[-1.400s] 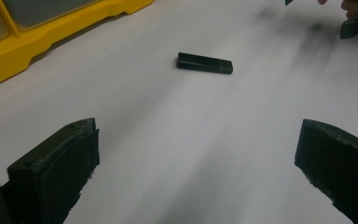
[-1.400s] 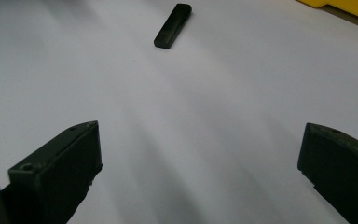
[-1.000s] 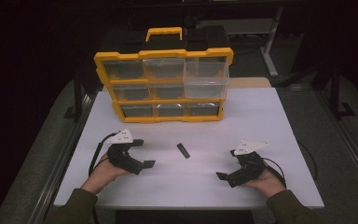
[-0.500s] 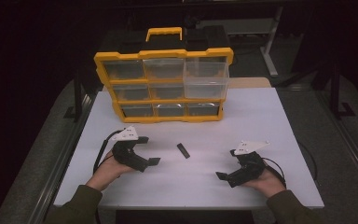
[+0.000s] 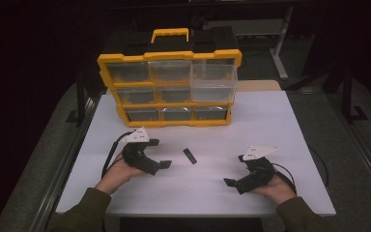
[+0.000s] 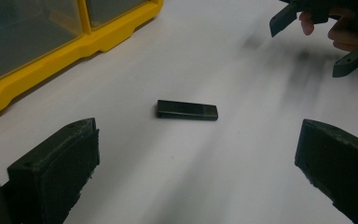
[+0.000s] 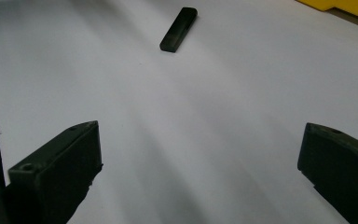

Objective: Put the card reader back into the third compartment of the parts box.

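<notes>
A small black flat stick (image 5: 190, 155) lies on the white tabletop (image 5: 270, 125), between my two grippers. My left gripper (image 5: 159, 153) is held just left of it, open and empty. In the left gripper view the stick (image 6: 187, 110) lies ahead of the wide-apart jaws of the left gripper (image 6: 198, 158). My right gripper (image 5: 235, 170) rests open at the right, farther from the stick. In the right gripper view the stick (image 7: 178, 29) sits far ahead, a little left of centre, beyond the right gripper (image 7: 200, 158).
A yellow organizer case (image 5: 169, 92) with several clear drawers stands upright at the back of the table; its top-right drawer (image 5: 214, 77) sticks out. Its yellow base (image 6: 74, 51) is close on the left in the left gripper view. Dark floor and stands surround the table.
My left gripper has shifted right, closer to the black stick. The right gripper and the stick have stayed put.
</notes>
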The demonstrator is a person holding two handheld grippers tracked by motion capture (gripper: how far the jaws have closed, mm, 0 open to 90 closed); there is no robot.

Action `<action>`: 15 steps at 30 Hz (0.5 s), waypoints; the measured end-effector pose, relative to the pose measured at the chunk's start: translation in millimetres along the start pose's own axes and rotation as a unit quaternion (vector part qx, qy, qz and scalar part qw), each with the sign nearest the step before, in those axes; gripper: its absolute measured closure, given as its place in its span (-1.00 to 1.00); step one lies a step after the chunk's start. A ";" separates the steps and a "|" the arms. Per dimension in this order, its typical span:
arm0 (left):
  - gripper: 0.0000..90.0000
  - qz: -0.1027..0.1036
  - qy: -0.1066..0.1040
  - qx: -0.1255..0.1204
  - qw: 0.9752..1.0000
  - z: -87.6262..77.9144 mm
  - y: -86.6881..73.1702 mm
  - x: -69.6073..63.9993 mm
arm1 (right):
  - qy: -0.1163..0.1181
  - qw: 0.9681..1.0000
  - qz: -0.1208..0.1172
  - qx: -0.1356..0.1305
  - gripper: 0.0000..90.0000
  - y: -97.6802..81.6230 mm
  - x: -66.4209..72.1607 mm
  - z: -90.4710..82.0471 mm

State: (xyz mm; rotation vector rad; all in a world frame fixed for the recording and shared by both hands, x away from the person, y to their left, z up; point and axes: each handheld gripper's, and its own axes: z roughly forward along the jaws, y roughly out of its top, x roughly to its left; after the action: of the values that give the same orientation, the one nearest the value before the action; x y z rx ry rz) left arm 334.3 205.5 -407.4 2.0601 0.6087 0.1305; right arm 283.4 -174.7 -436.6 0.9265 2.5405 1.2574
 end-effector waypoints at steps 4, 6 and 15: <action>-1.00 0.002 -0.002 0.001 1.000 3.6 2.8 -0.6 | 0.000 1.000 0.001 0.000 -1.00 0.0 0.0 -0.1; -1.00 0.004 -0.002 0.001 1.000 5.3 4.1 -1.0 | 0.000 1.000 0.000 -0.001 -1.00 0.1 0.0 -0.1; -1.00 0.002 -0.004 -0.002 1.000 11.1 9.2 -1.5 | 0.000 1.000 0.001 0.000 -1.00 0.1 0.1 0.0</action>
State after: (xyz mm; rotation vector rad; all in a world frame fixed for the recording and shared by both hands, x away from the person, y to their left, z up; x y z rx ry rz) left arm 340.0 192.3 -405.7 2.0576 0.5995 0.1262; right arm 283.4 -174.6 -436.5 0.9275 2.5405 1.2593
